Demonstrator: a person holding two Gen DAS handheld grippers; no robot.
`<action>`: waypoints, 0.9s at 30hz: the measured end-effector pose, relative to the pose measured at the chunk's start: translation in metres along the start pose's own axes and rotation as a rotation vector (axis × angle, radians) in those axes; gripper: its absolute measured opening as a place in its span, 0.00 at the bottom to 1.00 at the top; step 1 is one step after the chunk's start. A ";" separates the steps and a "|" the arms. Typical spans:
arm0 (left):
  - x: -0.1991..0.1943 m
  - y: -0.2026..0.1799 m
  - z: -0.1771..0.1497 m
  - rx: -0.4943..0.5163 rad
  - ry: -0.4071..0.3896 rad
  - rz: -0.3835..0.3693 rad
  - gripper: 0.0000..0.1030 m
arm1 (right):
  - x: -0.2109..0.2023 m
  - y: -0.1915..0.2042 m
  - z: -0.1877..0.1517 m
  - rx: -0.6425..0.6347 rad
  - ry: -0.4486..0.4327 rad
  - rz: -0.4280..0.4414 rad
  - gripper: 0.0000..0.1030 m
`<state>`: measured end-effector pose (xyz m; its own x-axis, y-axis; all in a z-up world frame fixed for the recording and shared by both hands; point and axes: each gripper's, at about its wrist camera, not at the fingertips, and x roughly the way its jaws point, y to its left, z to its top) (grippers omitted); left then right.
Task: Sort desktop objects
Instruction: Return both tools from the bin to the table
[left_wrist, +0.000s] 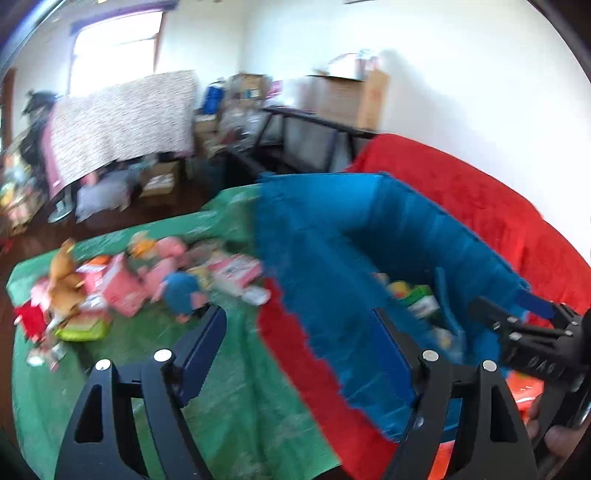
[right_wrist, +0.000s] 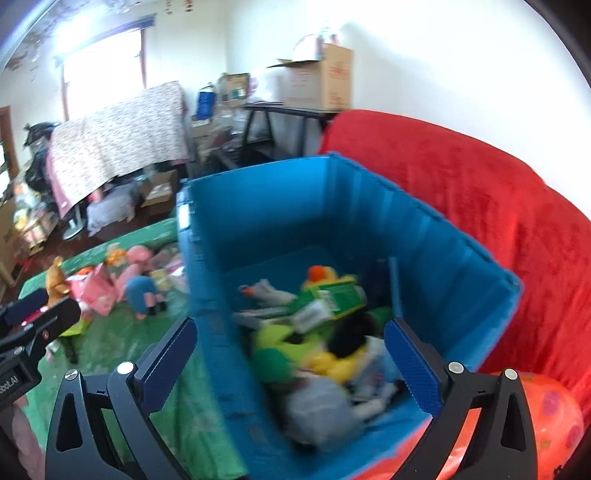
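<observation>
Blue bin (right_wrist: 461, 258) of toys beneath the gaping, empty right tongs (right_wrist: 291, 360).

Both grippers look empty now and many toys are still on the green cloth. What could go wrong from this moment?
1. The left gripper hangs beside the blue bin wall; swinging toward the toy pile it may clip that wall.
2. The toys lie tightly heaped, so one grasp might drag a neighbour along.
3. The right gripper, open and empty, hangs over the bin's toys and may snag one if lowered.
</observation>
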<state>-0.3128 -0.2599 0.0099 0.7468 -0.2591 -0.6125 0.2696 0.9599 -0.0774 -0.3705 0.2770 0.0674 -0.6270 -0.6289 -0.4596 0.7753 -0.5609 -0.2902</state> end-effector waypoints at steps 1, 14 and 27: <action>-0.002 0.014 -0.004 -0.011 0.000 0.024 0.76 | 0.002 0.009 0.000 -0.007 -0.005 0.016 1.00; -0.016 0.203 -0.054 -0.230 0.075 0.255 0.76 | 0.031 0.168 -0.007 -0.171 0.033 0.178 1.00; 0.014 0.326 -0.121 -0.360 0.241 0.377 0.76 | 0.112 0.254 -0.040 -0.224 0.235 0.254 1.00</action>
<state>-0.2880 0.0624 -0.1189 0.5801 0.0991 -0.8085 -0.2435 0.9683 -0.0560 -0.2407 0.0851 -0.0915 -0.3997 -0.5780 -0.7115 0.9167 -0.2567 -0.3063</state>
